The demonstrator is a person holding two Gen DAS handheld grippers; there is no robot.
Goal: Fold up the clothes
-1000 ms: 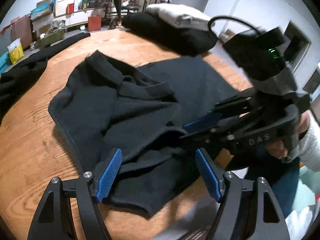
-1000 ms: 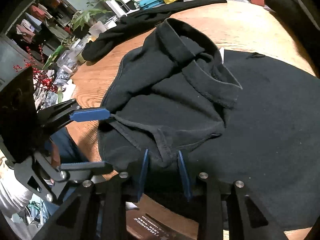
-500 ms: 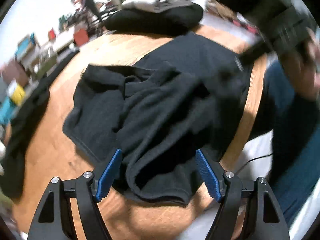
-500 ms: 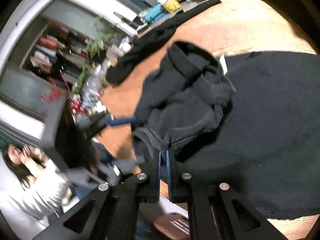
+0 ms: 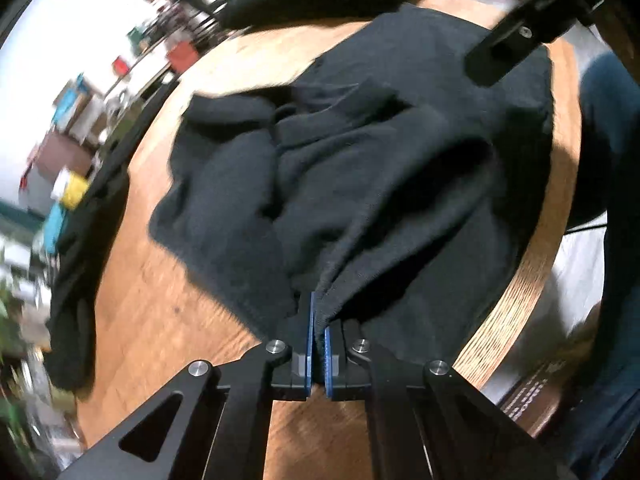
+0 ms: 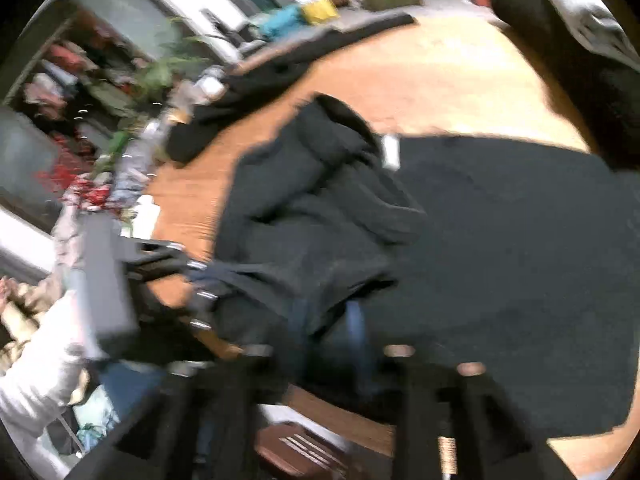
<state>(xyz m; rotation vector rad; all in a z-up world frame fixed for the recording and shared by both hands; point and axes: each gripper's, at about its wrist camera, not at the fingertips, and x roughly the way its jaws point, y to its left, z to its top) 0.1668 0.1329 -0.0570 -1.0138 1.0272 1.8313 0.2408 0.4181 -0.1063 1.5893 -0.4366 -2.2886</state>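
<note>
Between the blue pads of the left gripper a hem of the crumpled black fleece garment was pinched, jaws clenched tight on it, the rest of the cloth spreading away ahead of them over the round wooden table. The step in hand looked like gathering the near edge for a fold. The right gripper was opening, a bunched edge lying between its blurred jaws, apparently unpressed. Next, I judged, the right needed a fresh hold beside the left before lifting
</note>
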